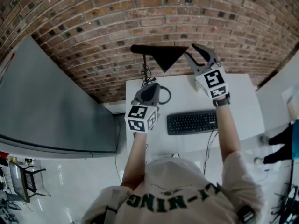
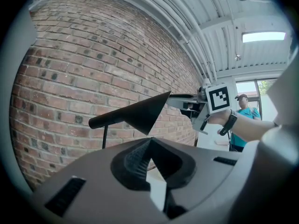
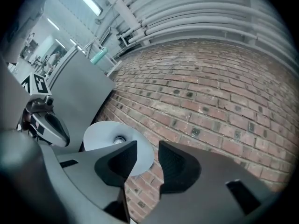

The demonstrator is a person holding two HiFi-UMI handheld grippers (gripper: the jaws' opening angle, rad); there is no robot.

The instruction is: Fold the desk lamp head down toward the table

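Note:
The black desk lamp stands at the back of the white table (image 1: 240, 94), and its cone shade (image 1: 164, 56) hangs from a level arm (image 1: 140, 48). My right gripper (image 1: 190, 51) is open just right of the shade's rim, with nothing between its pads. In the right gripper view the shade's white inside (image 3: 105, 135) shows beyond the open right gripper (image 3: 148, 155). My left gripper (image 1: 150, 87) sits low by the lamp's thin stem (image 1: 145, 71), pointing at the wall. In the left gripper view the left gripper (image 2: 150, 146) looks shut and empty, below the shade (image 2: 140, 113).
A black keyboard (image 1: 191, 122) lies on the table in front of me, and a black cable (image 1: 166, 96) loops near the left gripper. A brick wall (image 1: 93, 31) backs the table. A grey panel (image 1: 46, 106) stands to the left. A person in teal (image 1: 286, 141) stands at the right.

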